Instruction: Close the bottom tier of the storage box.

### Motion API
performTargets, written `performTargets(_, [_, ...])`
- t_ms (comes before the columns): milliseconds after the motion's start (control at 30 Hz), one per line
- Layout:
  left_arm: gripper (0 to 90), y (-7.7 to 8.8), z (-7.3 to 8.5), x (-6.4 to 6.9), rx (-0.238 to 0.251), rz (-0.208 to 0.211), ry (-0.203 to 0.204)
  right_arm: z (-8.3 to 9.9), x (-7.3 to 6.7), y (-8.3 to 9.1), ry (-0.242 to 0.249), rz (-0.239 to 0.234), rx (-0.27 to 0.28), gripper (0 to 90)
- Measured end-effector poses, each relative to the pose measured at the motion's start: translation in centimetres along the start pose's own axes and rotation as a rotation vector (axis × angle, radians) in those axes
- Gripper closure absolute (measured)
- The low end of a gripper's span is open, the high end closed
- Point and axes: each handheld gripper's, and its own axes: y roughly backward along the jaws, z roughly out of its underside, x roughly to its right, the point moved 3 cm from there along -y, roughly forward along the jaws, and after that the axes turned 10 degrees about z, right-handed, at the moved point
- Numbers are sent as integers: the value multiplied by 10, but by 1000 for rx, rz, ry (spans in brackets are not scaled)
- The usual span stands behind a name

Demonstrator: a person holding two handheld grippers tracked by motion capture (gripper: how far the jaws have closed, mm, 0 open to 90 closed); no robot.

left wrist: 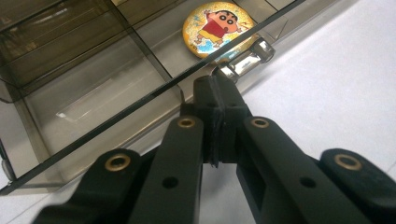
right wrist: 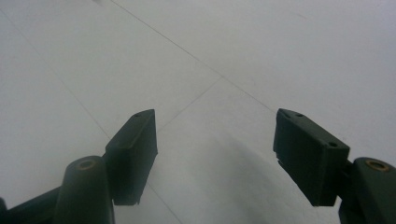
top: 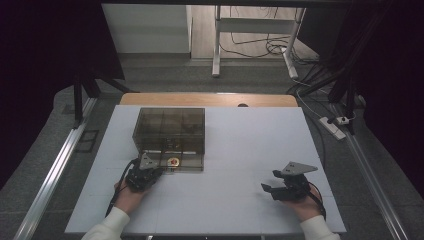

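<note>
My left gripper (left wrist: 218,88) has its jaws pressed together at the near front edge of the smoky plastic box (top: 170,131), with its tip touching the small metal knob (left wrist: 245,60) there. A round cartoon badge (left wrist: 218,28) lies inside the box, just behind that knob. My right gripper (right wrist: 215,140) rests well to the right of the box over the white table (top: 240,145), jaws apart and holding nothing.

A white surface (top: 260,150) stands on grey floor (top: 165,75). At twelve o'clock, white table legs (top: 217,45) and loose cables (top: 260,47) lie in light. Dark curtains (top: 45,50) hang at nine and three. A power strip (top: 334,126) lies at two.
</note>
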Motion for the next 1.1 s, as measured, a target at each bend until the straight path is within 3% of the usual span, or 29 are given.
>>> performTargets(1100, [892,-8,-10,-10,7,-11,17,0,0,0,-1,3,1,301])
